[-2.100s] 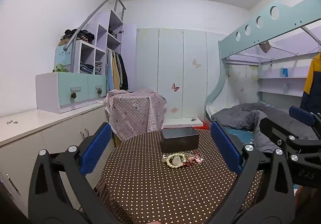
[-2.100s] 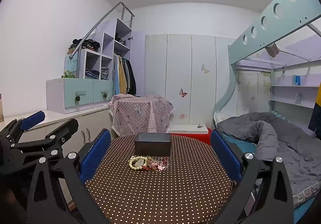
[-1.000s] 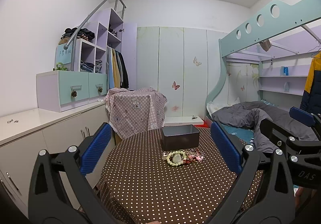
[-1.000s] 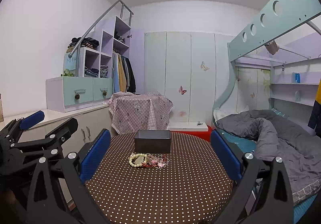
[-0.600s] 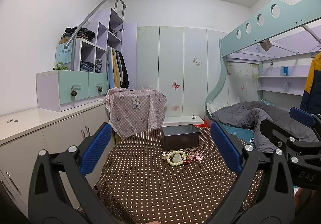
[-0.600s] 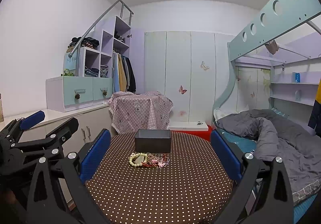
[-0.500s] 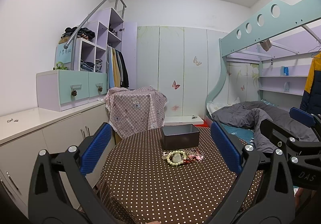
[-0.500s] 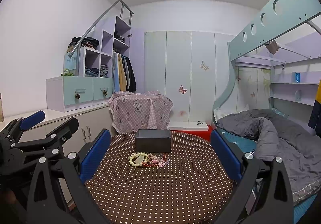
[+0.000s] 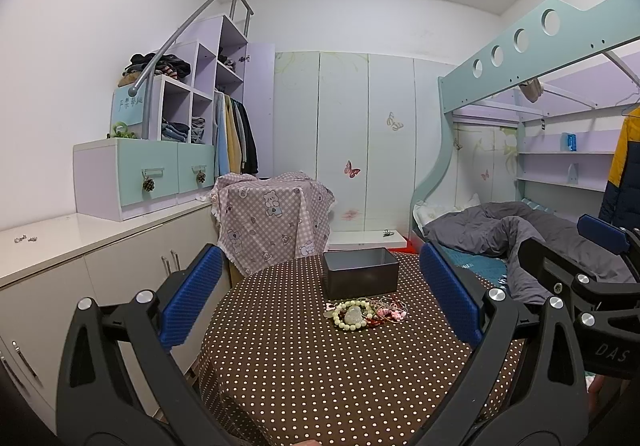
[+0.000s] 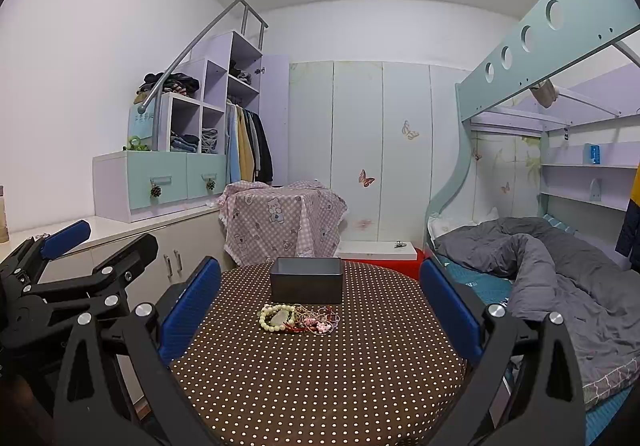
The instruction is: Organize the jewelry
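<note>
A small pile of jewelry lies on the round table with the brown dotted cloth (image 9: 312, 366): a pale bead bracelet (image 9: 351, 316) (image 10: 276, 317) beside tangled red and pink strings (image 9: 390, 313) (image 10: 320, 320). Just behind it stands an open dark grey box (image 9: 360, 278) (image 10: 306, 280). My left gripper (image 9: 320, 298) is open and held back from the pile, nothing between its blue pads. My right gripper (image 10: 320, 300) is open too, equally far back. Each gripper shows at the edge of the other's view.
A low white cabinet (image 9: 60, 246) runs along the left wall. A piece of furniture draped in pink checked cloth (image 9: 272, 218) stands behind the table. A bunk bed with a grey duvet (image 10: 540, 258) fills the right side.
Both views have tilted slightly, so the table and box sit a little lower and farther than 2 s ago. In the last half second nothing has visibly moved.
</note>
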`<state>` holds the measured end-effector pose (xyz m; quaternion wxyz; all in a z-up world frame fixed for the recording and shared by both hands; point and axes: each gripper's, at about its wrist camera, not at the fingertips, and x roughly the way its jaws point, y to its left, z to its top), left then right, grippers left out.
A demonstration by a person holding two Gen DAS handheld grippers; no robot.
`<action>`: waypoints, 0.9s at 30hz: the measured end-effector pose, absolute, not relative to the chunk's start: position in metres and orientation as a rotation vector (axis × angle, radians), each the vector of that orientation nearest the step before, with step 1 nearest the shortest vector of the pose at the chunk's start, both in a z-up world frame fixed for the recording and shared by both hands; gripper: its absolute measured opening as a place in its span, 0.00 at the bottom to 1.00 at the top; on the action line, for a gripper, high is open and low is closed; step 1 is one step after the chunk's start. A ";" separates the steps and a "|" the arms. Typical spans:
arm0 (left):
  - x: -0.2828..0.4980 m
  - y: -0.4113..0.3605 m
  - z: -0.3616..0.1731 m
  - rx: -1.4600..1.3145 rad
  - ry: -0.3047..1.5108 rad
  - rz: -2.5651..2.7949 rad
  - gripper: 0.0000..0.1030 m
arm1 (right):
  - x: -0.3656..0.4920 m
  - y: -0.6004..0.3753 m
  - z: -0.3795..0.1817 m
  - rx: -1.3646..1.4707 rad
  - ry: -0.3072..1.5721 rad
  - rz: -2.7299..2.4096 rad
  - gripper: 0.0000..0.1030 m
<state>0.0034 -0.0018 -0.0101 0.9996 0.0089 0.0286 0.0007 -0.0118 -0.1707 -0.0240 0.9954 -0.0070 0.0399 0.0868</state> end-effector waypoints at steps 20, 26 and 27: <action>0.026 0.008 -0.029 0.025 0.125 0.020 0.94 | 0.024 -0.171 -0.039 0.018 0.138 0.169 0.93; 0.055 0.009 -0.038 0.040 0.195 0.033 0.94 | 0.051 -0.172 -0.050 0.022 0.201 0.205 0.93; 0.060 0.009 -0.040 0.041 0.206 0.033 0.94 | 0.056 -0.172 -0.053 0.024 0.218 0.209 0.93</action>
